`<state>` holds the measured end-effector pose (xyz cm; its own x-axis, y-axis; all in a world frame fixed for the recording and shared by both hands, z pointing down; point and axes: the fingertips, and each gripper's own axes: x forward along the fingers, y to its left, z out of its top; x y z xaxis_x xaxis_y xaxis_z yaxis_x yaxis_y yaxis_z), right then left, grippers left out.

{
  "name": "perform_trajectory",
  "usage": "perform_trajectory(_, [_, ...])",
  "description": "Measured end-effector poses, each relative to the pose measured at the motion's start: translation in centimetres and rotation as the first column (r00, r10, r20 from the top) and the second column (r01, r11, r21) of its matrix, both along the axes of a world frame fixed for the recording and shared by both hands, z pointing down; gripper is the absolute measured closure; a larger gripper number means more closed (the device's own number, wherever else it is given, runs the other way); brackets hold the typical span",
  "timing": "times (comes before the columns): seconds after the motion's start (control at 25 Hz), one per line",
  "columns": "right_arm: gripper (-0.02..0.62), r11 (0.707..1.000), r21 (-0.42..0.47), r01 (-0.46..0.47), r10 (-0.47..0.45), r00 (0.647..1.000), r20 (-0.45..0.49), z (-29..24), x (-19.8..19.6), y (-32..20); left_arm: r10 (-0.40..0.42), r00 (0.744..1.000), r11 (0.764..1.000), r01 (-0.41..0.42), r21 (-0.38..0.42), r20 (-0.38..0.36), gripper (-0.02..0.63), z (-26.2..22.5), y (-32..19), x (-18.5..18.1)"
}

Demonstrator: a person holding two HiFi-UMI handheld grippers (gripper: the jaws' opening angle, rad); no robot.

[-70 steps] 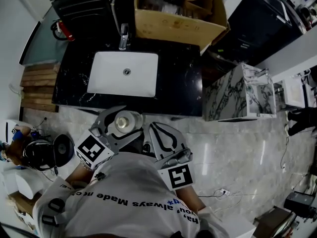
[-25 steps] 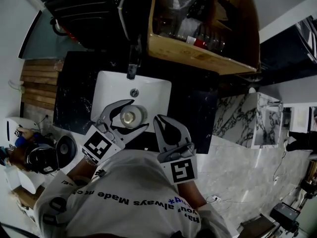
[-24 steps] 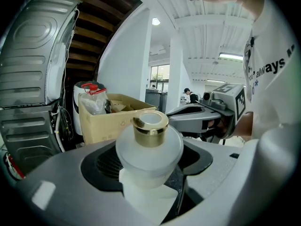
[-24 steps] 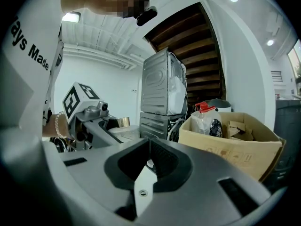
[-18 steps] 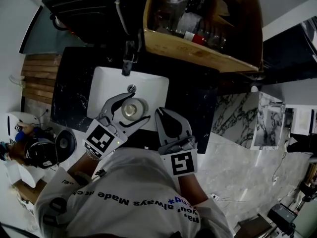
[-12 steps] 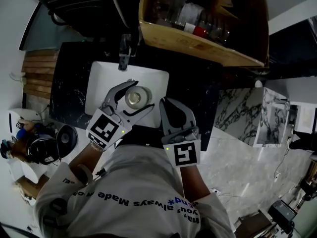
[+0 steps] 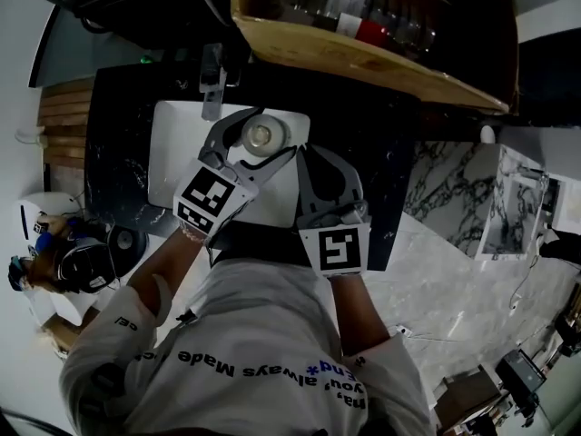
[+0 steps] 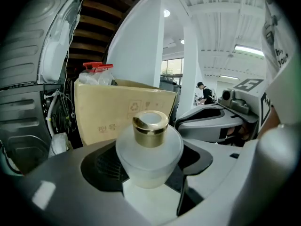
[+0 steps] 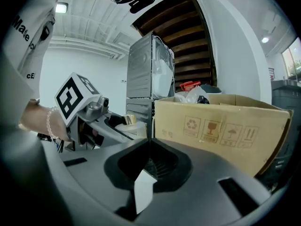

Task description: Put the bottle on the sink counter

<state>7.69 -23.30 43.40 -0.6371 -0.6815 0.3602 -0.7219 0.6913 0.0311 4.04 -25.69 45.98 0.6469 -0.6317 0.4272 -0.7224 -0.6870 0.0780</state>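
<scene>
Two tongs are seen over the sink. The frosted, gold-capped bottle is clamped upright between the jaws of the left tongs and is held above the white basin, just short of the faucet. The right tongs are closed on nothing and held just beside. The carrying step is judged to be in hand; the bottle is not yet set down. Next, it would need to be brought sideways over the dark table beside the basin, lowered until its base rests flat, and only then released.
</scene>
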Motion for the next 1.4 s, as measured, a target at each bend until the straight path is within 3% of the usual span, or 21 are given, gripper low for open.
perform_trajectory(0.32, [0.577,0.997,-0.059,-0.046,0.047,0.999,0.015,5.4,0.6,-3.6,-0.034,0.999,0.999,0.035,-0.019,0.041,0.278,5.4,-3.9,-0.3])
perform_trajectory(0.52, [0.577,0.997,-0.039,-0.070,0.071,0.997,0.029,7.9,0.9,-5.7,-0.051,0.997,0.998,0.052,-0.024,0.061,0.278,7.8,-5.6,-0.6])
perform_trajectory(0.92, [0.577,0.993,-0.102,-0.062,0.060,0.998,-0.021,11.7,0.9,-7.1,-0.068,0.994,0.996,0.073,-0.048,0.089,0.278,12.1,-8.1,-0.9])
perform_trajectory(1.12, [0.577,0.996,-0.057,-0.071,0.071,0.997,-0.001,12.9,0.8,-8.3,-0.070,0.993,0.996,0.075,-0.052,0.097,0.278,13.4,-9.1,-0.8])
perform_trajectory(1.4, [0.577,0.993,-0.093,-0.072,0.070,0.997,-0.028,14.5,0.7,-9.0,-0.072,0.992,0.996,0.078,-0.052,0.108,0.278,14.9,-10.0,-0.7])
